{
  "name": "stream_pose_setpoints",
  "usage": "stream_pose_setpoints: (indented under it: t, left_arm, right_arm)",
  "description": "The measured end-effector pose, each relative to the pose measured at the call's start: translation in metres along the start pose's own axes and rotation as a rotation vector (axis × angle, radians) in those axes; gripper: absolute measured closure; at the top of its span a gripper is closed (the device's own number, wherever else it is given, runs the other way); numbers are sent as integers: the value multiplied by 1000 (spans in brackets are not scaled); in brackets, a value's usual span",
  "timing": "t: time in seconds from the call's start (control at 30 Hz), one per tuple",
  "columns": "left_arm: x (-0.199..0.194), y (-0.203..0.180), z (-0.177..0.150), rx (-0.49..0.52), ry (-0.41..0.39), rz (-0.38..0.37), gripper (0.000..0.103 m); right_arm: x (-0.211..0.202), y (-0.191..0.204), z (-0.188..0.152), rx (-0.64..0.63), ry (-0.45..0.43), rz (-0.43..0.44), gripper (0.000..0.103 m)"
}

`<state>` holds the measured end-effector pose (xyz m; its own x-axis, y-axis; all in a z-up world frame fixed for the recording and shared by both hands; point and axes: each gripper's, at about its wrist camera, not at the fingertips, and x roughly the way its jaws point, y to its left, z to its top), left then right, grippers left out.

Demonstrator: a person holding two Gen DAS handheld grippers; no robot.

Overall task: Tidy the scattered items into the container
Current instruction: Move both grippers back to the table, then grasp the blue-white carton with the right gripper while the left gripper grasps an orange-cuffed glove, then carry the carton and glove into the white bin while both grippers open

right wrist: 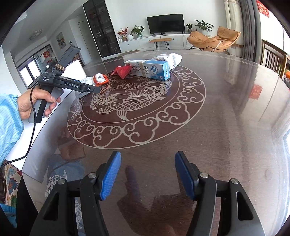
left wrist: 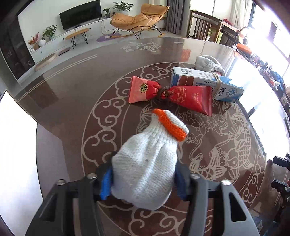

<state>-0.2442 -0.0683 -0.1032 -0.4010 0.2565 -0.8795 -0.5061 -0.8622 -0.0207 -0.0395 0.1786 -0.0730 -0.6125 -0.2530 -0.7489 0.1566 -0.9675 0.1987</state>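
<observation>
We're looking from the left wrist camera low over the table (left wrist: 72,94), facing across it toward the far edge and the television (left wrist: 80,13) beyond, with a white glove (left wrist: 145,163) filling the near view. From the right wrist camera we sit higher and further back, near the table's closer edge, facing the same television wall. Both views share the carved centre of the table, the red packets (left wrist: 170,96) and the blue box (right wrist: 150,69). The right view also takes in the left gripper (right wrist: 87,89) from the side.

Beyond the tabletop's (right wrist: 226,109) far edge: television (right wrist: 166,23), orange lounge chair (right wrist: 213,40), potted plants (right wrist: 137,30), dark glass cabinet (right wrist: 101,29), wooden bench (right wrist: 160,40).
</observation>
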Motion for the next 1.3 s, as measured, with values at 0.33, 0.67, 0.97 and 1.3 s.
stream_pose_setpoints:
  t: [0.33, 0.67, 0.97, 1.3]
  left_arm:
    - [-47, -43, -101, -167, -68, -60, 69]
    - [-74, -49, -146, -247, -117, -79, 69]
    - [-75, -53, -148, -248, -118, -61, 69]
    - [-75, -103, -154, -178, -149, 23, 50]
  right_arm:
    - [17, -5, 51, -132, -26, 42, 40]
    - [104, -30, 182, -273, 25, 149, 40]
    - [127, 7, 162, -372, 163, 92, 81]
    - [7, -16, 30, -147, 108, -52, 65]
